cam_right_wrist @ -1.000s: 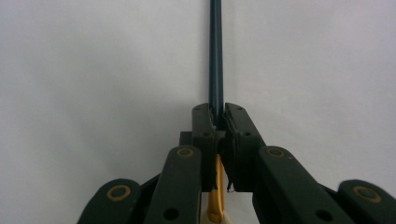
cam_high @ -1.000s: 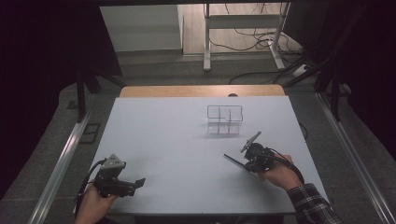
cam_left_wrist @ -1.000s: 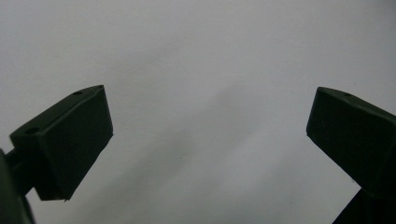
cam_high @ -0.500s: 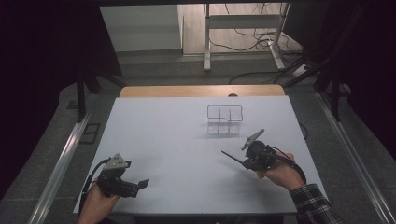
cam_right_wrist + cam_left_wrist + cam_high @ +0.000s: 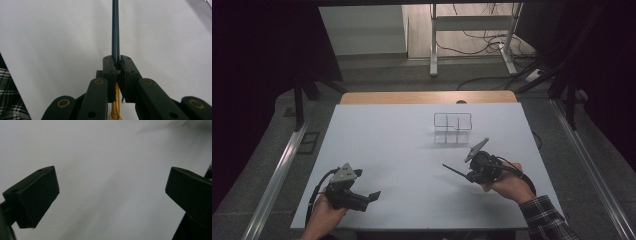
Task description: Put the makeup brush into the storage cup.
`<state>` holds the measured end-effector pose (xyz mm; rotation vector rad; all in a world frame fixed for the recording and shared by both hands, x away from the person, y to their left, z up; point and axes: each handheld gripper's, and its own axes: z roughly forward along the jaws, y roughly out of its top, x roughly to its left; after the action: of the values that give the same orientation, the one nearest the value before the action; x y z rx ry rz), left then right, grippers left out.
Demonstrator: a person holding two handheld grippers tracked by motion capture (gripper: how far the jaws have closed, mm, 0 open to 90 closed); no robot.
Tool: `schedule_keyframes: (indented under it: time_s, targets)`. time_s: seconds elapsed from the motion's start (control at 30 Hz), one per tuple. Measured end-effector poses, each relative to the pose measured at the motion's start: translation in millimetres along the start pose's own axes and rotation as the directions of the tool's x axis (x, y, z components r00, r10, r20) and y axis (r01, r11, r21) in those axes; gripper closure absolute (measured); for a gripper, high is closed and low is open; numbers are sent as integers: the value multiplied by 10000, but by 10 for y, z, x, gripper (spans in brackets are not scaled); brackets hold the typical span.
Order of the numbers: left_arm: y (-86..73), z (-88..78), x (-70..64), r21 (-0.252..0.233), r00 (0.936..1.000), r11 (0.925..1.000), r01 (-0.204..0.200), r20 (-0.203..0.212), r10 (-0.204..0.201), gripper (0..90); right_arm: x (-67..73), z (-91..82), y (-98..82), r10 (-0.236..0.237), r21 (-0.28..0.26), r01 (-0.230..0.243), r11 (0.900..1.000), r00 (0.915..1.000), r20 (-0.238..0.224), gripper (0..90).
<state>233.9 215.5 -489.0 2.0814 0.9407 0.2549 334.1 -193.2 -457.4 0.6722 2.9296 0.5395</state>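
While our forearms enter from the bottom edge of the high view, we hold the left gripper [image 5: 371,196] low at the lower left of the frame, close to the near edge of the white table [image 5: 402,150], its grey three-cornered plate [image 5: 345,172] facing up and its cable looping back toward our left hand [image 5: 324,210]. Its jaws stand wide apart: in the left gripper view the two black pads [image 5: 35,195] sit at opposite sides of the frame with bare white tabletop between them and nothing held.

Farther up, at the lower right of the high view, our right hand [image 5: 507,185], with a plaid sleeve [image 5: 544,222] behind it, carries the right gripper [image 5: 468,176]. Its jaws are pressed together on a thin dark rod [image 5: 453,171] that sticks out toward the middle of the table. In the right gripper view the rod [image 5: 115,30] runs straight up the frame from between the closed pads, dark blue-green above them and yellow below.

Beyond, right of centre, a clear compartmented rack [image 5: 452,128] stands on the table, well apart from both grippers. At the far edge a wooden strip [image 5: 427,97] shows, and cables lie on the floor behind.
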Motion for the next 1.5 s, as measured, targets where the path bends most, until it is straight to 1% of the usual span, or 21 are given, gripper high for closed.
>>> schedule_keyframes:
  time_s: [0.07, 0.23, 0.27, 0.37, 0.4, 0.5, 0.53, 0.63, 0.73, 0.83, 0.9, 0.93, 0.97, 1.03, 1.17, 1.27, 1.3, 1.37, 1.4, 1.5]
  targets:
    - [33, 44, -25, 36, 9998, 10000, 0, 213, -1, 0, 17, -7, 19, -71, 39, 71, 10000, 9999, -73, 840]
    - [133, 152, -90, 348, 9986, 9991, -221, 488, 204, 0, 50, -10, 56, -255, 68, 256, 9996, 9995, -192, 839]
    - [154, 173, -108, 392, 9983, 9989, -266, 526, 245, 0, 63, -7, 74, -232, 21, 232, 9997, 9994, -247, 839]
    - [215, 251, -164, 607, 9967, 9964, -588, 598, 552, 0, 69, -8, 90, -273, 20, 273, 9996, 9992, -280, 839]
    - [251, 306, -201, 799, 9954, 9934, -828, 558, 785, 0, 72, -8, 103, -329, 12, 330, 9995, 9989, -339, 839]
    - [283, 346, -237, 905, 9942, 9916, -920, 636, 864, 0, 80, -6, 115, -345, 21, 346, 9994, 9987, -363, 840]
    - [299, 360, -249, 903, 9934, 9909, -1000, 659, 943, 0, 86, -5, 130, -399, 56, 401, 9992, 9984, -413, 839]
    - [346, 393, -283, 848, 9920, 9907, -1066, 764, 1002, 0, 91, -3, 155, -499, 92, 504, 9987, 9976, -479, 840]
    - [392, 432, -301, 844, 9905, 9902, -1108, 908, 1031, 0, 103, -2, 172, -503, 94, 509, 9987, 9972, -551, 840]
    - [438, 487, -330, 895, 9880, 9876, -1292, 965, 1206, 0, 115, -7, 203, -542, 135, 553, 9984, 9961, -689, 840]
    - [472, 528, -355, 920, 9855, 9852, -1444, 1028, 1349, 0, 113, -9, 210, -616, 138, 627, 9979, 9955, -720, 839]
    - [490, 548, -369, 955, 9836, 9831, -1565, 1059, 1463, 0, 122, -9, 222, -535, 119, 546, 9984, 9955, -788, 839]
    - [507, 571, -385, 968, 9816, 9813, -1665, 1101, 1557, 0, 125, -9, 233, -561, 108, 572, 9983, 9949, -834, 840]
    - [539, 619, -416, 1007, 9770, 9779, -1831, 1290, 1696, 0, 141, -11, 265, -562, 113, 574, 9983, 9943, -908, 839]
    - [595, 713, -459, 999, 9698, 9747, -1998, 1623, 1822, 0, 184, 4, 340, -707, 91, 721, 9974, 9921, -1037, 839]
    - [634, 767, -476, 1017, 9657, 9706, -2181, 1664, 1995, 0, 220, 24, 388, -847, 157, 871, 9961, 9897, -1156, 839]
    - [643, 786, -486, 974, 9659, 9715, -2161, 1668, 1981, 0, 231, 33, 400, -884, 154, 908, 9958, 9892, -1171, 839]
    - [669, 809, -484, 1092, 9598, 9640, -2426, 1718, 2220, 0, 251, 44, 421, -936, 214, 970, 9951, 9877, -1250, 839]
    - [678, 825, -490, 1096, 9587, 9629, -2464, 1730, 2256, 0, 259, 50, 431, -978, 210, 1014, 9946, 9866, -1303, 839]
    - [707, 873, -508, 1193, 9538, 9564, -2664, 1756, 2438, 0, 284, 57, 458, -1037, 229, 1080, 9939, 9845, -1416, 839]
